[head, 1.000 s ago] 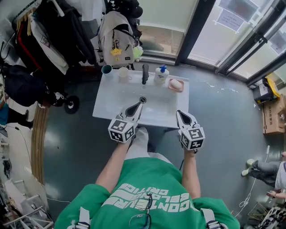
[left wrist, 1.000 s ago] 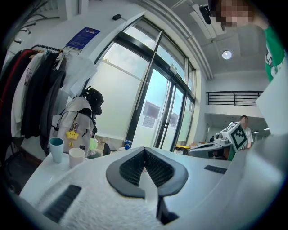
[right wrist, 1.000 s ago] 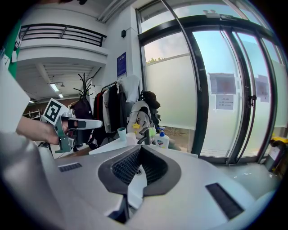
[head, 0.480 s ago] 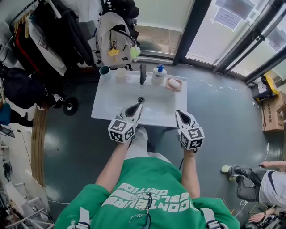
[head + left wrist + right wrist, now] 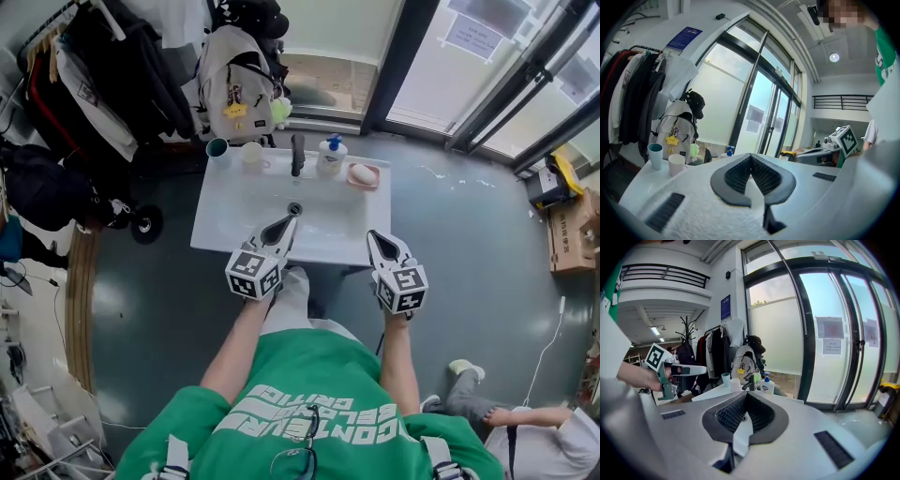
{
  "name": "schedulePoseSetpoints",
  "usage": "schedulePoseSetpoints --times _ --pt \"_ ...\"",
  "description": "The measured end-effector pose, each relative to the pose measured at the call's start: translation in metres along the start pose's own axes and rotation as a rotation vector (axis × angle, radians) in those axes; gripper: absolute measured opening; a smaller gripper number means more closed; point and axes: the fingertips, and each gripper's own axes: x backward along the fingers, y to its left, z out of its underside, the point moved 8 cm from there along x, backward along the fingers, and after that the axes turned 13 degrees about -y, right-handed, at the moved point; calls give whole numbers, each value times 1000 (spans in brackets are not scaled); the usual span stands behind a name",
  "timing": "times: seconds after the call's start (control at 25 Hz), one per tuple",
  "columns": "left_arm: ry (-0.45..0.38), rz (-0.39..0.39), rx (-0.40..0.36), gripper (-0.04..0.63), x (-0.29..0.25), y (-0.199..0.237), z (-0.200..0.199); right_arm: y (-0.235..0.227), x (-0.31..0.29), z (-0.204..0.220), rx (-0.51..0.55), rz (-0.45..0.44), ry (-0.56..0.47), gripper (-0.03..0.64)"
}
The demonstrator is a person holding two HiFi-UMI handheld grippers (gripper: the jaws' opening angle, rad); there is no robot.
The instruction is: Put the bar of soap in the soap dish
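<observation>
A pale bar of soap [image 5: 362, 173] lies in the pink soap dish [image 5: 374, 178] at the back right corner of the white sink [image 5: 244, 220]. Both grippers hover over the sink's front edge, well short of the dish. My left gripper [image 5: 288, 223] [image 5: 751, 155] is shut with nothing between its pads. My right gripper [image 5: 372, 235] [image 5: 746, 393] is also shut and empty. Each gripper view shows the other gripper off to the side. I cannot make out the dish in either gripper view.
Along the sink's back edge stand a teal cup [image 5: 217, 149], a white cup [image 5: 251, 154], a black faucet [image 5: 297, 153] and a soap dispenser [image 5: 331, 156]. Coats and a backpack [image 5: 234, 80] hang behind. A person [image 5: 511, 427] is at the lower right.
Both grippers have stayed where they were, shut. The person at the lower right of the head view has moved down and to the left.
</observation>
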Motion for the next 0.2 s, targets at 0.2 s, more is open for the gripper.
schedulePoseSetpoints --times 0.2 --pt "-3 6 1 8 -2 -2 -1 -2 2 -1 2 9 -3 12"
